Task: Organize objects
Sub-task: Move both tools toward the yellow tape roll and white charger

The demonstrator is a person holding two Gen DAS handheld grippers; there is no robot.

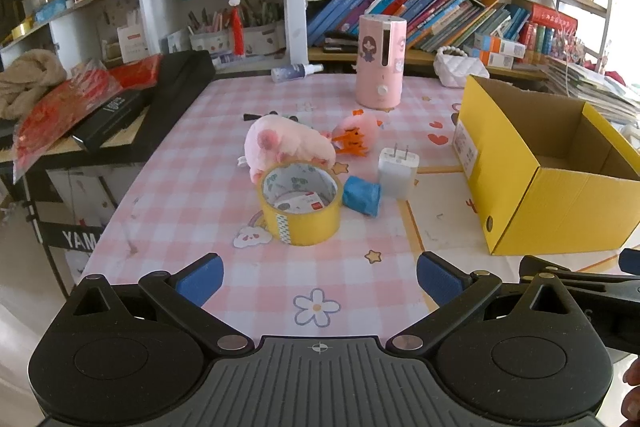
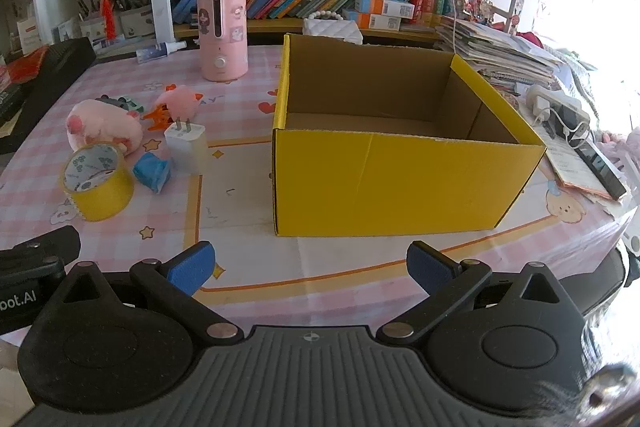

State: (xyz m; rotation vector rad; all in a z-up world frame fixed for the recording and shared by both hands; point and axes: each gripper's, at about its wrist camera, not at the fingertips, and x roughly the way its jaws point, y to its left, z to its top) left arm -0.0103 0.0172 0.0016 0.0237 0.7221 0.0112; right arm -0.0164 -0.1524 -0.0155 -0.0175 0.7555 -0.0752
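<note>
Both sets of jaws gape empty, tape roll (image 1: 300, 203) ahead of the left gripper (image 1: 319, 277), yellow box (image 2: 400, 179) awaiting fill before the right gripper (image 2: 310, 269).

2 plush toys (image 1: 288, 147), 1 box (image 2: 400, 183)

Left black two-finger gripper with blue pads (image 1: 319, 277), jaws spread wide, holding nothing, right matching gripper (image 2: 310, 267) likewise spread, level beside it at three o'clock
</note>
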